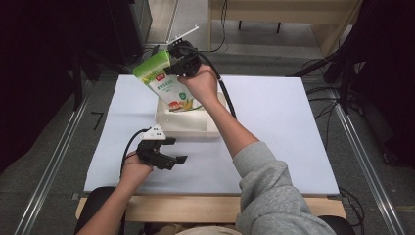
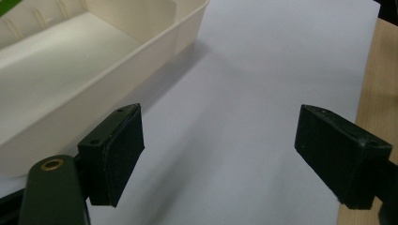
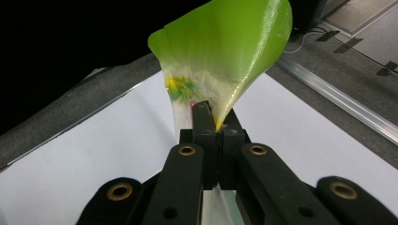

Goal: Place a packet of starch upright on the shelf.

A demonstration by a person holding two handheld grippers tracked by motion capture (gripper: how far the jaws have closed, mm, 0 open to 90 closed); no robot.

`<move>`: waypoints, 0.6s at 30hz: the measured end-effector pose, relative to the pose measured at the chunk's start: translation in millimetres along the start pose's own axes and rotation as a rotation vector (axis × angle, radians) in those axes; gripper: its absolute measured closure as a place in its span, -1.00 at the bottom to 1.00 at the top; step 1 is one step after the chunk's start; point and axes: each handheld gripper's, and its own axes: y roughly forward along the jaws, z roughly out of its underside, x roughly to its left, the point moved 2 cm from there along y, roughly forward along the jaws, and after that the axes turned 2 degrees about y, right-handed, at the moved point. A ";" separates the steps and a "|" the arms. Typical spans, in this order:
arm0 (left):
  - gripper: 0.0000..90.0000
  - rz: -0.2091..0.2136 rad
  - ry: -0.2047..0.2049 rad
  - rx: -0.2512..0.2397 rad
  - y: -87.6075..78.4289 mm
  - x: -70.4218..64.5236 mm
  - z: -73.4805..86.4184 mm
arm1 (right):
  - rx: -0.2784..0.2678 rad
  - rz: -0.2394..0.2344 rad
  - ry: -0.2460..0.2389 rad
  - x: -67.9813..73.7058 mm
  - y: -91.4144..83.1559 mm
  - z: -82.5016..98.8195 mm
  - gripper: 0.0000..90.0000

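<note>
Right gripper clamped on green-and-white plastic food pouch at frame top centre, pouch hanging over cream plastic rectangular tray, left gripper released, jaws apart, lower left on white tabletop

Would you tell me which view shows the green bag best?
The high view: the whole green bag hangs over the tray. The right gripper view shows its pinched green top; the left gripper view, a green sliver.

Green-white pouch; cream tray; black tongs.
</note>
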 end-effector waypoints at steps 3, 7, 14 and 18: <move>-0.63 0.001 0.002 -0.001 -0.1 -0.5 -0.1 | 0.005 -0.001 -0.003 0.4 13.9 4.9 1.00; -0.63 0.004 0.003 -0.002 -0.1 -0.2 -0.1 | -0.007 -0.001 0.015 -5.2 24.7 13.6 1.00; -0.63 0.001 0.010 0.016 0.5 -1.1 -0.3 | 0.005 0.017 0.031 -23.9 32.1 36.1 1.00; -0.63 -0.001 0.004 0.011 1.3 -0.8 -0.1 | -0.009 0.004 0.078 -39.1 28.8 46.5 1.00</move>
